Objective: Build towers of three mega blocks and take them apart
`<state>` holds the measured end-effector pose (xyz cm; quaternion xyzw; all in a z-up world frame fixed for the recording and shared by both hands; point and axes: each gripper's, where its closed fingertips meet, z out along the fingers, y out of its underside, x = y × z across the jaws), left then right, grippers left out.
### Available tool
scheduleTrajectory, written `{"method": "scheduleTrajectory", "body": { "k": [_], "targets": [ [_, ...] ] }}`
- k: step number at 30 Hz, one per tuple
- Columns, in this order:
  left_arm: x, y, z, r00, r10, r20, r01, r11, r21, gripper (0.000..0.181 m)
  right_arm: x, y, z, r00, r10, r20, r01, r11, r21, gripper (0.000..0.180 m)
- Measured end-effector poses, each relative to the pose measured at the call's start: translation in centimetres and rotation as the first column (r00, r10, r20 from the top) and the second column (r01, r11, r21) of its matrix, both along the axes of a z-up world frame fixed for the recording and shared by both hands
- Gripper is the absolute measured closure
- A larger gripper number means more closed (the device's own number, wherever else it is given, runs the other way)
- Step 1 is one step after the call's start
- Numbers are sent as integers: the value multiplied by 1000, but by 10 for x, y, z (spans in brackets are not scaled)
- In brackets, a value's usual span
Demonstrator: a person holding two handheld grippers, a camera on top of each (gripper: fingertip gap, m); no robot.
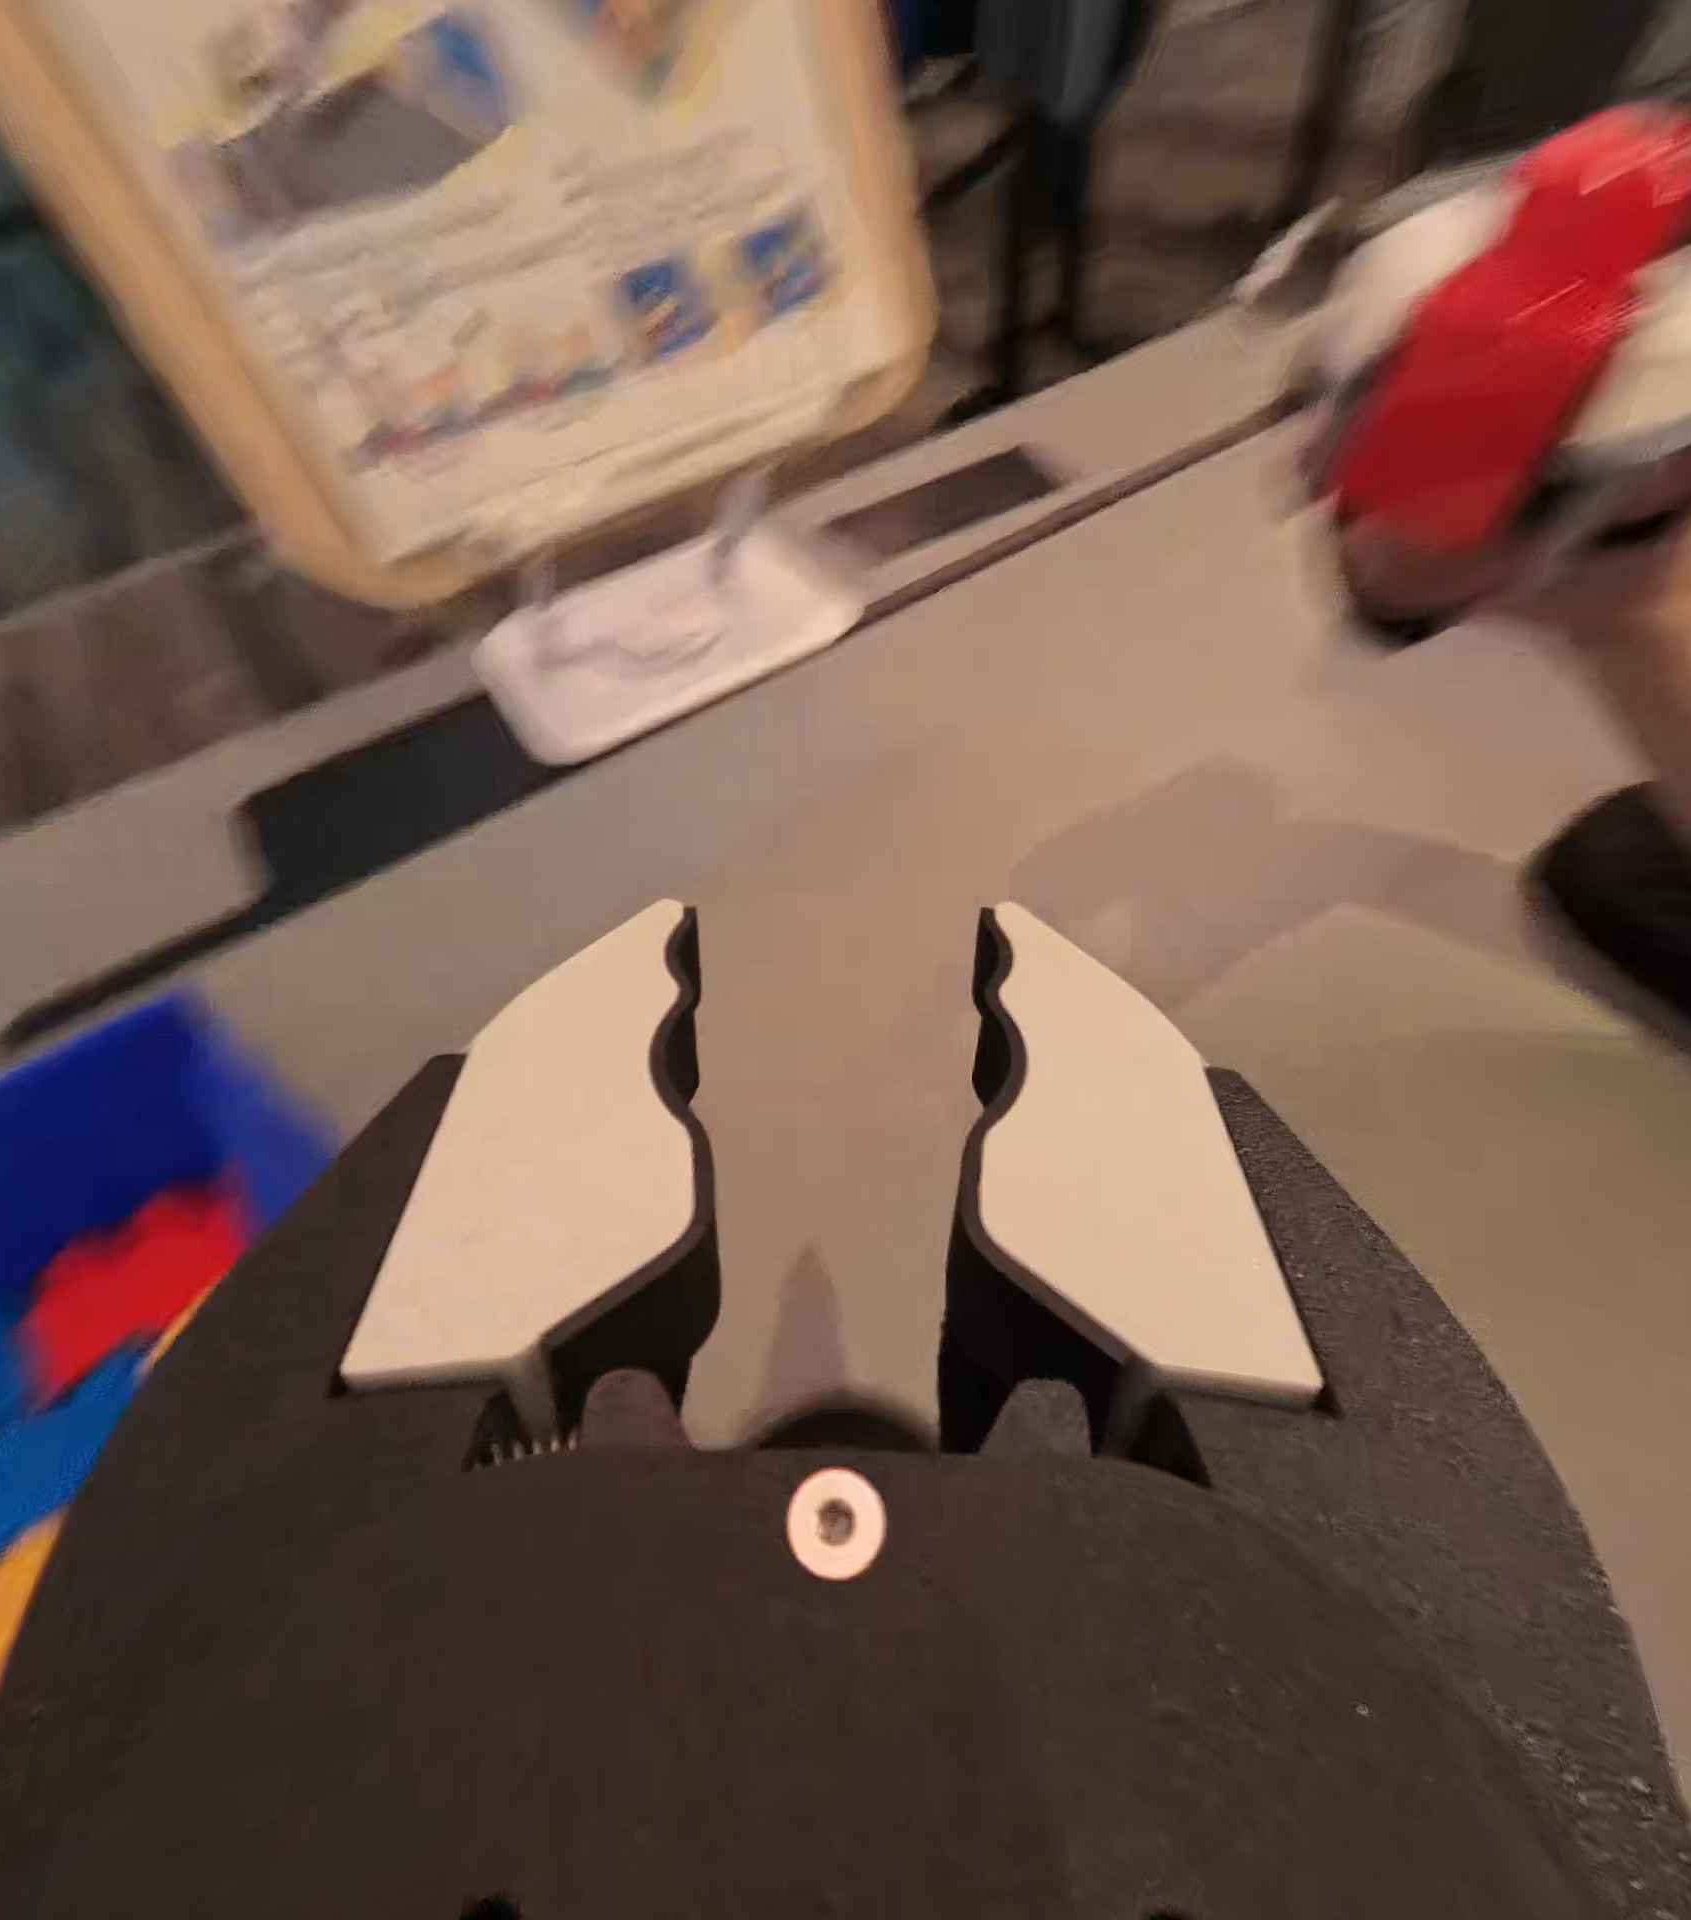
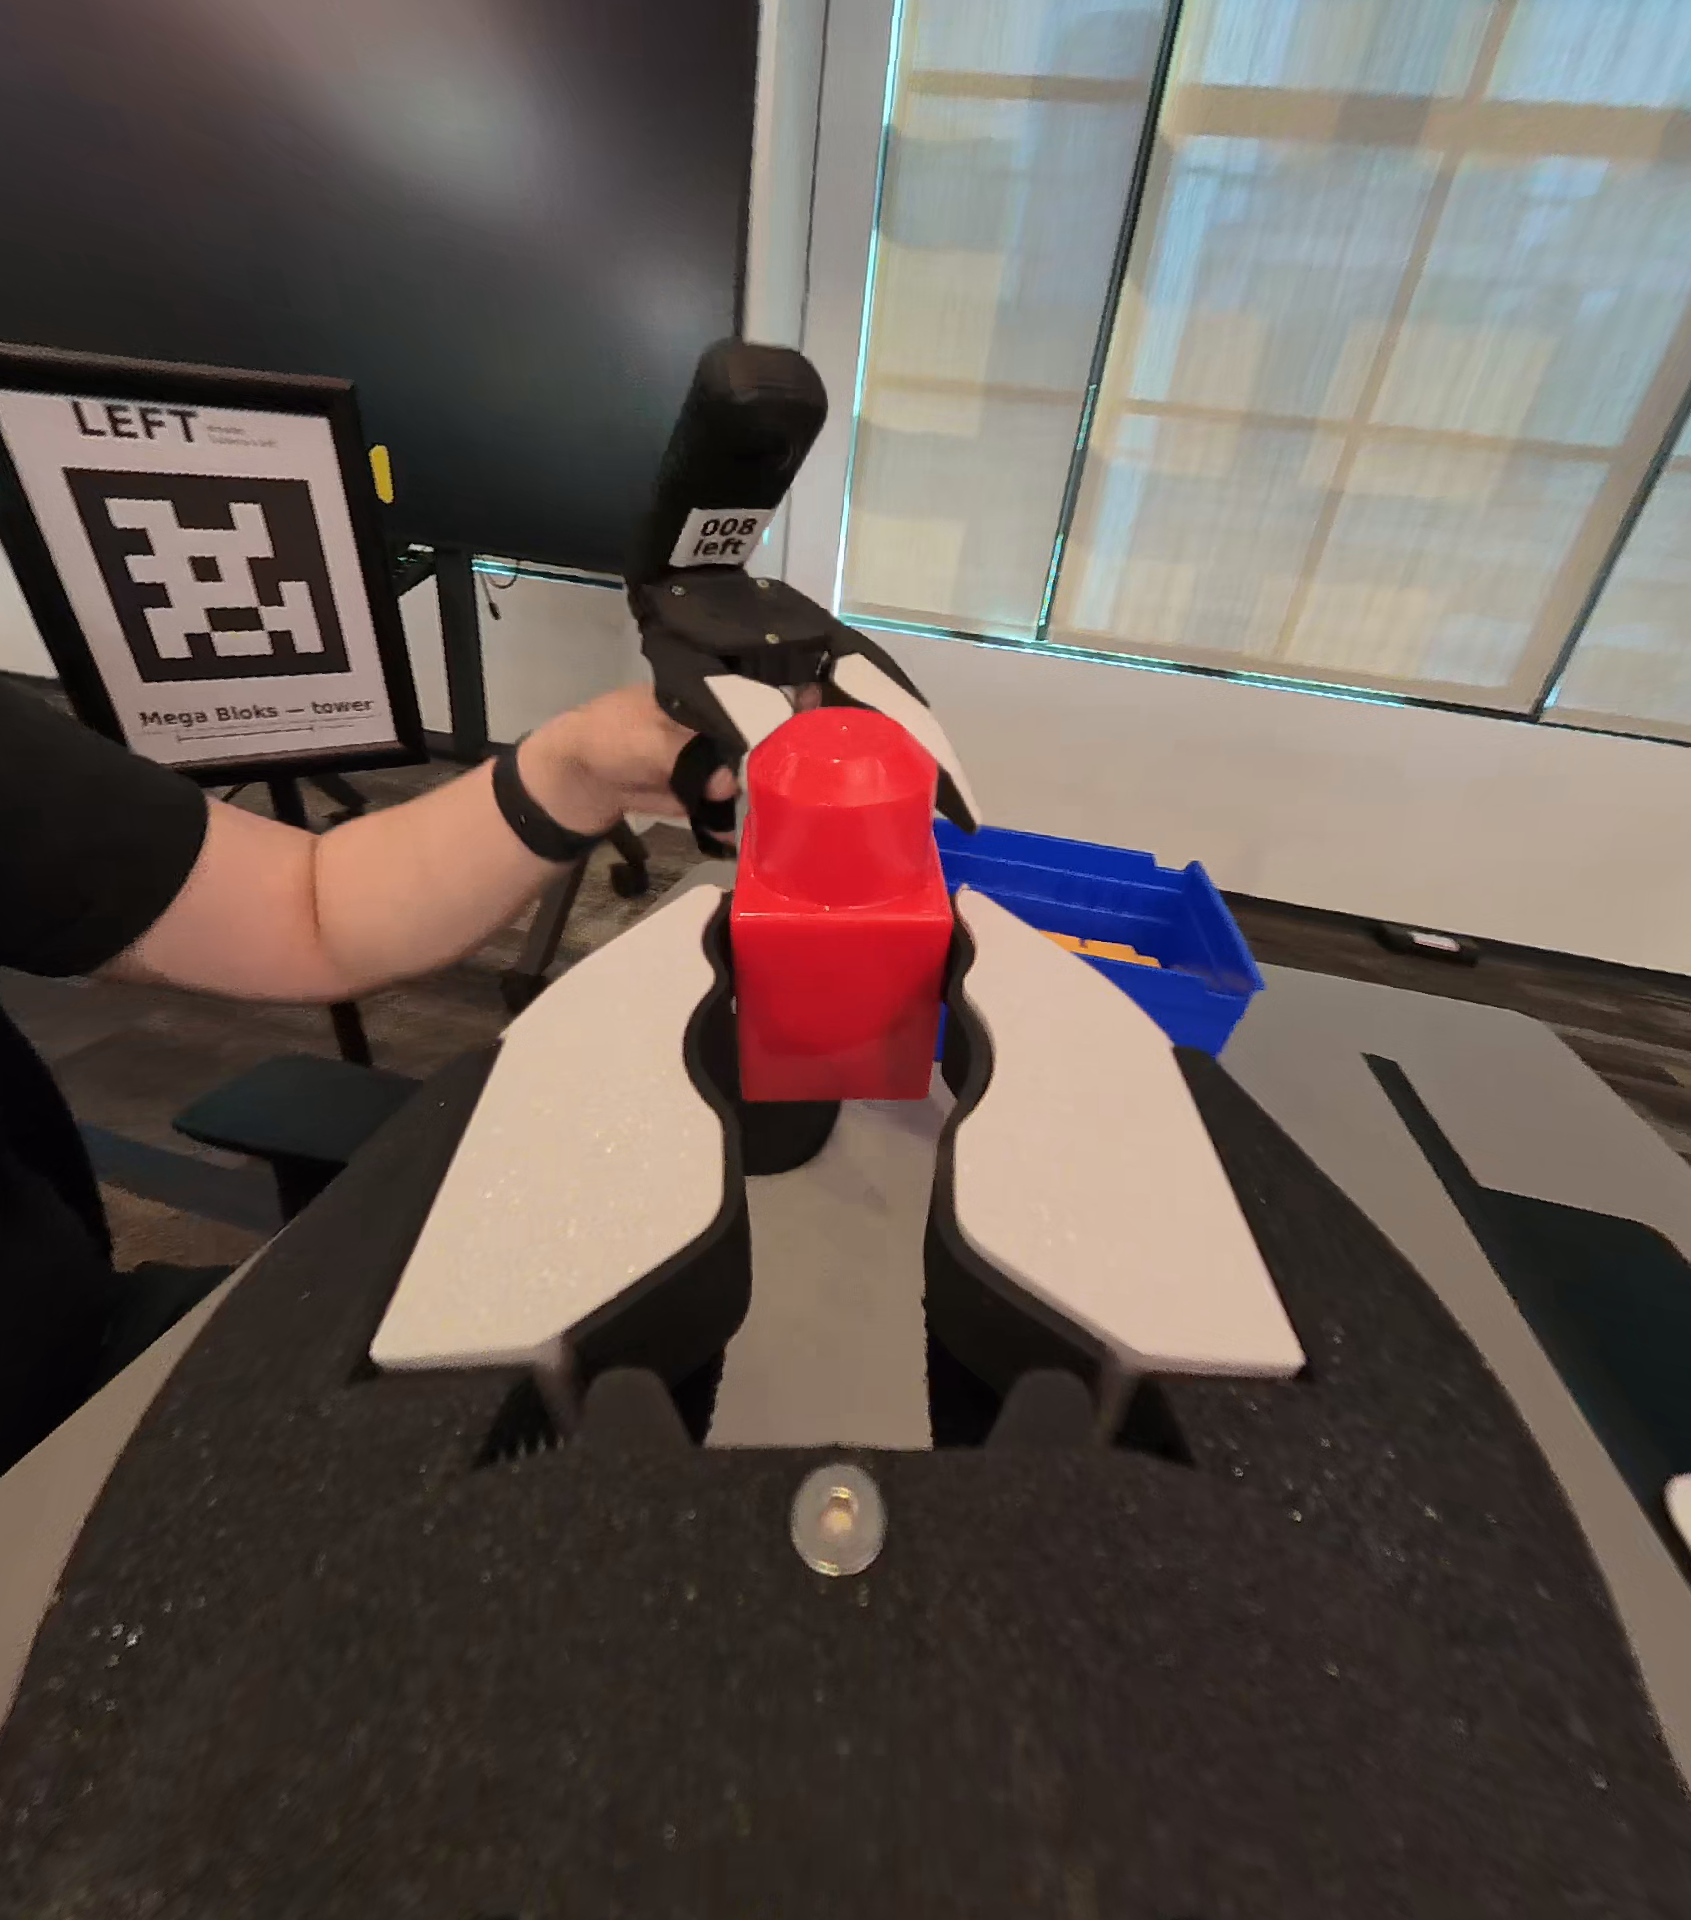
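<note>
My right gripper (image 2: pixel 839 940) is shut on a red mega block (image 2: pixel 839 977) and holds it above the grey table (image 2: pixel 1340 1049), stud pointing away. The same block (image 1: pixel 1506 343) shows blurred at the upper right of the left wrist view, between the right gripper's fingers. My left gripper (image 1: pixel 836 920) is open and empty over the grey table (image 1: pixel 924 727). In the right wrist view the left gripper (image 2: pixel 846 727) hangs open just behind the red block, above the blue bin (image 2: pixel 1111 925). The blue bin (image 1: pixel 72 1122) at lower left holds red, blue and orange blocks (image 1: pixel 124 1299).
A framed sign (image 1: pixel 508 260) on a white base (image 1: pixel 664 644) stands at the table's far side. A framed marker board (image 2: pixel 197 561) on an easel stands off the table. A person's arm (image 2: pixel 321 894) reaches in from the left. Dark cut-outs (image 1: pixel 384 800) line the table edge.
</note>
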<state>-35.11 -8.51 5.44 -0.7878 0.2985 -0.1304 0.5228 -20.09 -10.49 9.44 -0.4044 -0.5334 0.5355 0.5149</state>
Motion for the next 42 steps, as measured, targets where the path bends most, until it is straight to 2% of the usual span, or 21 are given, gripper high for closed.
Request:
{"method": "scheduleTrajectory", "body": {
  "k": [2,4,5,7,9,11,16,21,25,29,33,42],
  "targets": [
    [-74,8,-20,964,192,-184,-213,972,-98,140,8,7,3,999,-31,-12,31,999,-13,144],
    [-145,10,-43,871,327,-366,-407,899,-164,142,14,13,2,999,-50,-11,50,998,-29,144],
    [-171,9,-57,838,351,-418,-466,859,-211,142,15,16,1,998,-61,-7,61,998,-32,144],
    [-199,-2,-90,831,321,-454,-508,770,-385,135,17,19,-1,997,-78,4,78,996,-35,144],
    [-209,-11,-114,852,304,-427,-506,686,-522,125,18,21,-4,996,-85,19,86,996,-36,144],
    [-214,-11,-128,865,315,-390,-496,648,-578,125,18,23,-6,995,-93,28,94,995,-41,144],
    [-213,-2,-146,886,305,-350,-463,629,-624,122,12,30,-16,994,-98,56,103,992,-78,144],
    [-215,5,-170,874,275,-400,-483,579,-657,122,9,31,-24,992,-99,84,106,991,-82,144],
    [-219,11,-170,876,289,-385,-481,560,-674,129,10,32,-26,991,-100,89,109,990,-93,144],
    [-217,8,-166,901,285,-327,-433,548,-716,128,11,35,-29,989,-105,102,115,988,-101,144],
    [-232,0,-169,884,268,-384,-467,545,-696,130,14,38,-30,989,-111,99,122,986,-111,144],
    [-213,3,-175,939,247,-240,-339,545,-767,132,15,45,-42,981,-132,142,150,981,-121,144]
  ]
}}
